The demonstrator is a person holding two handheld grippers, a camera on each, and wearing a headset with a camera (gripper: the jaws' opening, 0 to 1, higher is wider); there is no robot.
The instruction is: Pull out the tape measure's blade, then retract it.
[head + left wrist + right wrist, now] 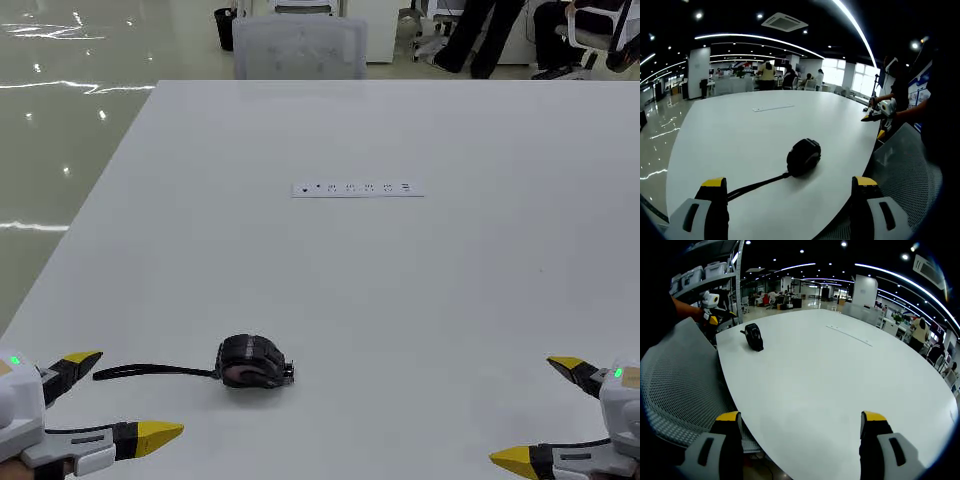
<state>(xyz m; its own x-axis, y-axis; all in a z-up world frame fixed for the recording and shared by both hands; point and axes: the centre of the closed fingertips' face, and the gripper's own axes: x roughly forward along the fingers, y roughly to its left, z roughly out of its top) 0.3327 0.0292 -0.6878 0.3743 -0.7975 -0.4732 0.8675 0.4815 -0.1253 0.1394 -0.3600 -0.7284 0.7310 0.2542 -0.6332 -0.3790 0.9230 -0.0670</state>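
Yellow-tipped left tongs (140, 392) hover at the near left corner of the white surface (420, 290), jaws wide apart. Just right of them, close to the near edge, lies the black tape measure (252, 362), its strap (150, 372) trailing left between those jaws. Right tongs (521, 409) sit at the near right corner, also apart, well clear of it.
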